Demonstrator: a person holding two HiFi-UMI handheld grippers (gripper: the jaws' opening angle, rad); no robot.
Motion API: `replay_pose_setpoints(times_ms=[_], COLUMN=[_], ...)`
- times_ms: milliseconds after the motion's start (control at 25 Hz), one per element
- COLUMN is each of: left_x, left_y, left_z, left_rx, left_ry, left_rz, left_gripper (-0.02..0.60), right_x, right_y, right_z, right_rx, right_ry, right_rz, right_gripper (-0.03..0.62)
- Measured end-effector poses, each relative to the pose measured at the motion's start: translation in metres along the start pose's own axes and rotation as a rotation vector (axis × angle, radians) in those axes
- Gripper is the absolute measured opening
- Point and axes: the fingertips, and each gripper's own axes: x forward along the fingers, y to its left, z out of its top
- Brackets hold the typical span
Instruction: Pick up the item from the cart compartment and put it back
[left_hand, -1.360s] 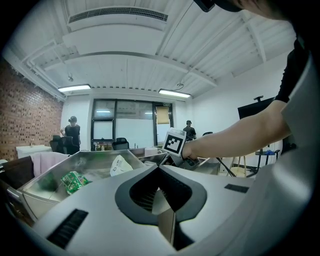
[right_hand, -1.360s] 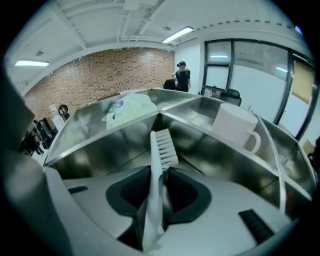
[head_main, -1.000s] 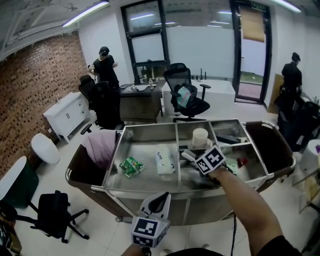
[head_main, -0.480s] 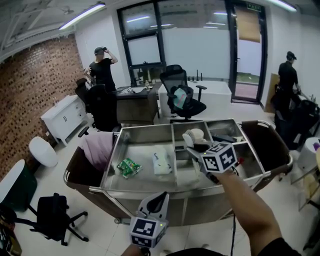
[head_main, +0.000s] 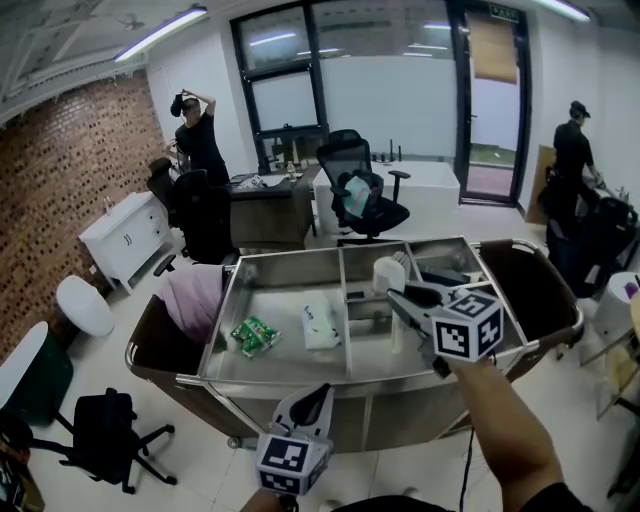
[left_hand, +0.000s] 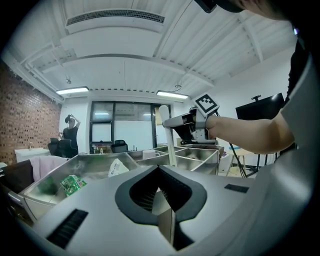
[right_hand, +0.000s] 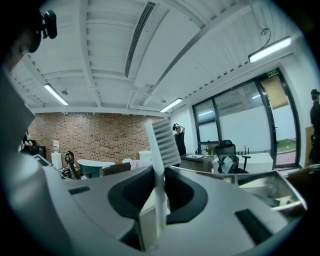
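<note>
Pick-up looks done: right gripper (right_hand: 159, 176) jaws, just closing tighter, pinch white brush (right_hand: 163, 142) above cart (head_main: 240, 379) middle compartment. Left gripper (left_hand: 162, 192) pressed together, empty. Next: lower brush back, release.

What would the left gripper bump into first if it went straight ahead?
Probably the cart. The left gripper points at the cart's near rim, which is just in front of its tips. Depth is hard to judge, so it might just clear the rim and pass over the tray.
</note>
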Motion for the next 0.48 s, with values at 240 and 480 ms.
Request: replay_pose_setpoints(times_ms=[240,480], left_x=[-0.001,0.0], left_y=[-0.001,-0.002], left_z=[0.003,0.002], left_rx=[-0.004,0.008], left_ry=[-0.005,-0.009], left_rz=[0.003,-0.004], left_gripper=[0.0,0.0], right_x=[-0.049,-0.097], right_y=[0.028,0.05], right_z=[0.03,0.034], right_rx=[0.001,0.009], right_ry=[-0.115,-0.187], right_rz=[0.034,0.028], right_gripper=[0.078,0.077])
